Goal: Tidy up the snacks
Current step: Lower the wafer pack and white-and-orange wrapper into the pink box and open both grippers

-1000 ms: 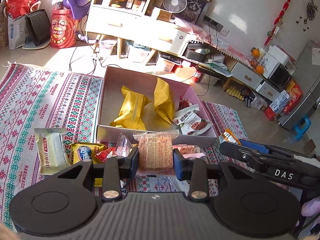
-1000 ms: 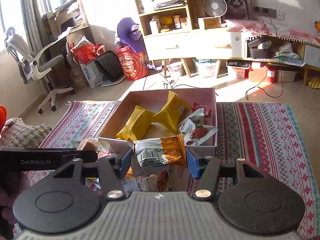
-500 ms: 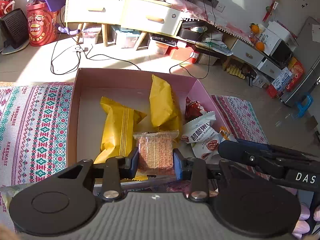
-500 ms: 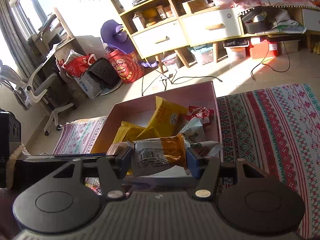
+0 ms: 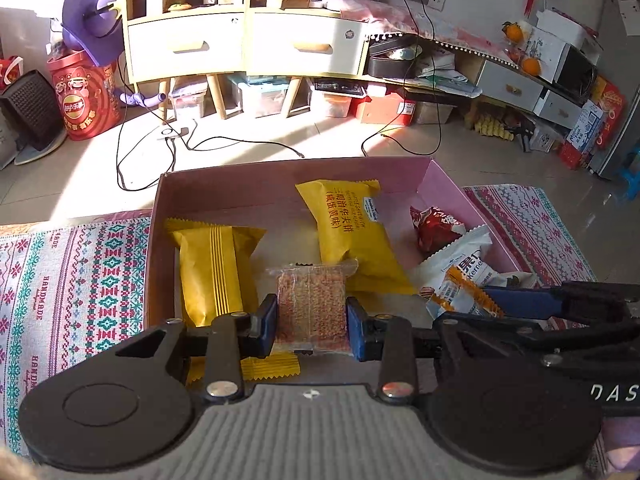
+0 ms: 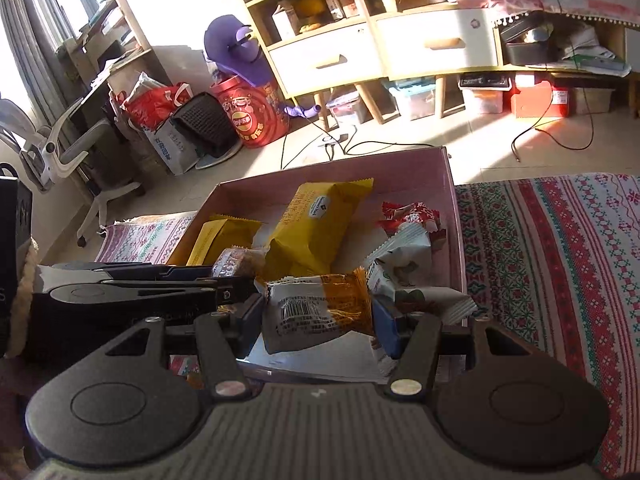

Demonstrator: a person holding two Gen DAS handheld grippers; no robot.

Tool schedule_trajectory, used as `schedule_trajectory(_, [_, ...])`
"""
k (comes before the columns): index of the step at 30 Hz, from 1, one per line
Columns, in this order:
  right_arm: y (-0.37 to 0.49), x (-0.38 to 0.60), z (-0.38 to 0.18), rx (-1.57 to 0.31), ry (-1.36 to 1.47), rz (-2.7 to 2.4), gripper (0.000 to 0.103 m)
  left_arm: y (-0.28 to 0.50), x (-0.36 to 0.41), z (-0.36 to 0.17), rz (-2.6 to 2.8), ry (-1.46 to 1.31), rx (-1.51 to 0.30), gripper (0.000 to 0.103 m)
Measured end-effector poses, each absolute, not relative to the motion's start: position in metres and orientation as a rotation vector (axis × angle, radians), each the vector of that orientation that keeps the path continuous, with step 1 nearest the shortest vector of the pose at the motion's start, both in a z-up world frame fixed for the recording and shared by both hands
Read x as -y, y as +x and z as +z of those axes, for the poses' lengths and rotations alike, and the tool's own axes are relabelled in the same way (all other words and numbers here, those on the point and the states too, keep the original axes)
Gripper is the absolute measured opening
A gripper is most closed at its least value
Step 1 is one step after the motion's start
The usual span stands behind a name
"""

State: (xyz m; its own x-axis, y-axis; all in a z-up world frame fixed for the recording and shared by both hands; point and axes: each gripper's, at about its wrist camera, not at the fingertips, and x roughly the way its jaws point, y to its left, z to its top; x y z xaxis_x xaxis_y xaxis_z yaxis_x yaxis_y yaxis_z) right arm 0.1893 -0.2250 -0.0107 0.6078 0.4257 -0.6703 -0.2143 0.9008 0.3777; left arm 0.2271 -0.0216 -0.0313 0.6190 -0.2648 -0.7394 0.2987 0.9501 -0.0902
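My left gripper (image 5: 312,326) is shut on a clear-wrapped brown crisp cake (image 5: 311,306) and holds it over the pink box (image 5: 280,170). My right gripper (image 6: 318,320) is shut on an orange-and-white snack packet (image 6: 320,310), also over the box (image 6: 332,170). In the box lie two yellow packets (image 5: 214,268) (image 5: 350,232), a red packet (image 5: 436,226) and a white packet (image 5: 460,266). In the left wrist view the right gripper's packet (image 5: 460,294) shows at the right. In the right wrist view the crisp cake (image 6: 238,260) shows at the left.
The box stands on a patterned rug (image 5: 76,276) (image 6: 560,248) on a tiled floor. Cables (image 5: 160,148) run across the floor behind the box. A drawer cabinet (image 5: 248,46), a red tub (image 5: 82,96) and an office chair (image 6: 60,148) stand further back.
Both grippers have moved forward from the rug's loose snacks to above the box, each still holding its packet. The box now fills the middle of both views.
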Motion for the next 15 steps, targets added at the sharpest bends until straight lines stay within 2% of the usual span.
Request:
schedule_trajectory(6, [0.189, 0.226, -0.010, -0.836, 0.301, 0.381, 0.057, 0.234, 0.019, -0.031, -0.334, 0.024, -0.839, 0.043])
schedule_trajectory(10, [0.190, 0.228, -0.009, -0.845, 0.347, 0.392, 0.068, 0.233, 0.012, -0.027, -0.358, -0.059, -0.839, 0.059])
schedule_trajectory(15, [0.187, 0.227, -0.001, -0.834, 0.337, 0.381, 0.073, 0.227, 0.014, -0.019, -0.352, -0.037, -0.831, 0.068])
